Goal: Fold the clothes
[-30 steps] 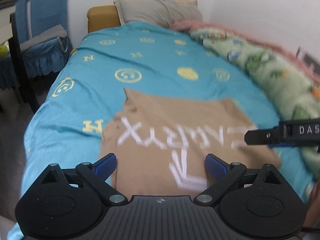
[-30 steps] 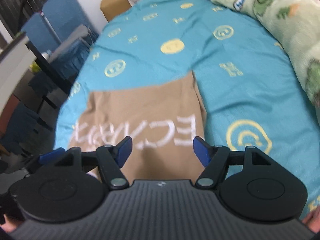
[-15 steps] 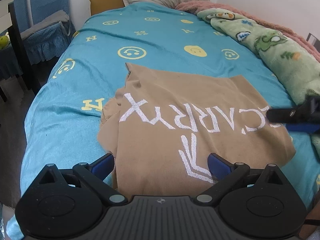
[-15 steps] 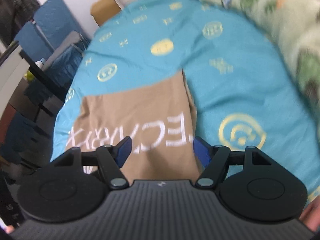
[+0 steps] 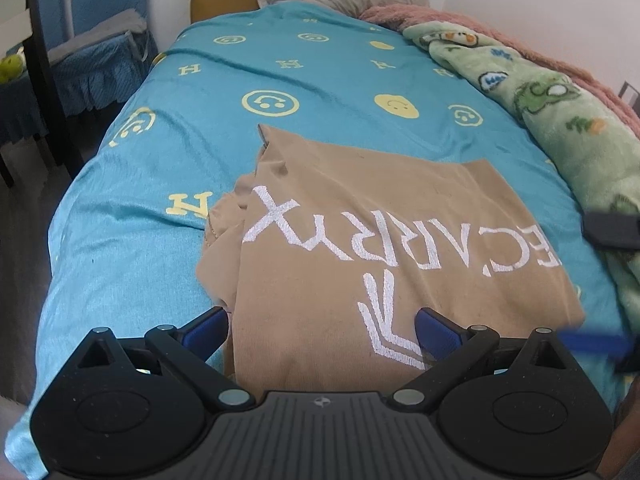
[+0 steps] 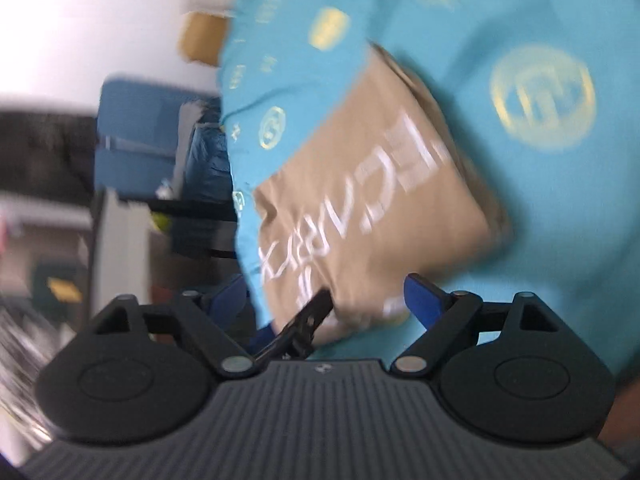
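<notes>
Green blanket (image 5: 568,120) in left view only, blurred chair (image 6: 136,136) in right

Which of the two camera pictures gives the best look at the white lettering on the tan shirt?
The left wrist view. There the tan shirt lies sharp on the blue bedspread, its white lettering readable almost whole, upside down. The right wrist view shows the shirt tilted and blurred, its letters smeared.

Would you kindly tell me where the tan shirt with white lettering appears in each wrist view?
Left wrist: tan shirt fills the lower centre, lettering upside down.
Right wrist: blurred and tilted, it sits mid-frame.
Shared landmark: the teal smiley bedspread beneath it.
</notes>
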{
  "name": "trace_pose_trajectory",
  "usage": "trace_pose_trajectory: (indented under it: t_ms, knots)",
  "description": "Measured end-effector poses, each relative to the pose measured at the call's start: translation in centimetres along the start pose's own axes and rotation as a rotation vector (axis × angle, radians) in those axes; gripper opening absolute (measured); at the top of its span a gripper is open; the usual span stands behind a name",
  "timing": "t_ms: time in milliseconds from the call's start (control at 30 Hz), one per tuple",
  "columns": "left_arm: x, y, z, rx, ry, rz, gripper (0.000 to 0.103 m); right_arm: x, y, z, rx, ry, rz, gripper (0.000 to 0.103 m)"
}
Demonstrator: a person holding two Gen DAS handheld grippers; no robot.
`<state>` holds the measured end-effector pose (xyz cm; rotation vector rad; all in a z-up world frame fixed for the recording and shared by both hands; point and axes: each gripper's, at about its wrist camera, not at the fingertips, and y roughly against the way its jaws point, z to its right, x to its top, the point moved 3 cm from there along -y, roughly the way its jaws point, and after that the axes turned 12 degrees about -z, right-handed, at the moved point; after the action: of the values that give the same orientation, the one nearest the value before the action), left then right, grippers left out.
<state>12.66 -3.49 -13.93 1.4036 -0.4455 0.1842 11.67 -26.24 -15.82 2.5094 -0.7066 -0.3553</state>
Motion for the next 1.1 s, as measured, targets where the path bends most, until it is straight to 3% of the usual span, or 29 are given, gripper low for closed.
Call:
trace_pose_trajectory:
  t_ms: [167,300,400,467,533,600,767,867,1100]
  knots:
    - [0.3,-0.4,-0.6,-0.031,0.061,-0.015,0.101,0.4,-1.3,2.7,0.034,-0.185,0.034,0.089]
    - [0.5,-0.9,-1.3,-0.067,0.113,-0.034,0.101,1.2,-3.1,3.4,-0.051,-0.202,0.086,0.088]
    - [0.7,-1.0,-1.7,-0.096,0.144,-0.042,0.101,1.4,-3.6,3.2,-0.052,-0.192,0.155,0.084]
    - [0.8,-0.7,-1.9,-0.112,0.157,-0.034,0.098,1.4,-3.7,2.7,-0.081,-0.166,0.19,0.07]
    - [1.0,0.9,-1.8,-0.111,0.142,0.026,0.098,1.1,-3.6,2.3,-0.13,-0.129,0.217,0.046]
    - [1.1,2.5,-1.6,-0.12,0.126,0.084,0.098,0.9,-3.2,1.9,-0.152,-0.08,0.231,0.037]
    - [-0.1,5.2,-0.9,-0.42,0.135,0.109,0.099,0.5,-1.6,0.1,-0.117,0.033,0.277,0.028]
    - [-1.2,3.7,-2.1,-0.595,0.269,0.018,0.099,0.8,-1.2,-0.5,-0.072,0.06,0.296,0.026]
    - [-2.2,-2.7,-2.4,-0.874,0.584,-0.237,0.099,1.0,-0.7,-1.1,0.011,0.045,0.286,0.026]
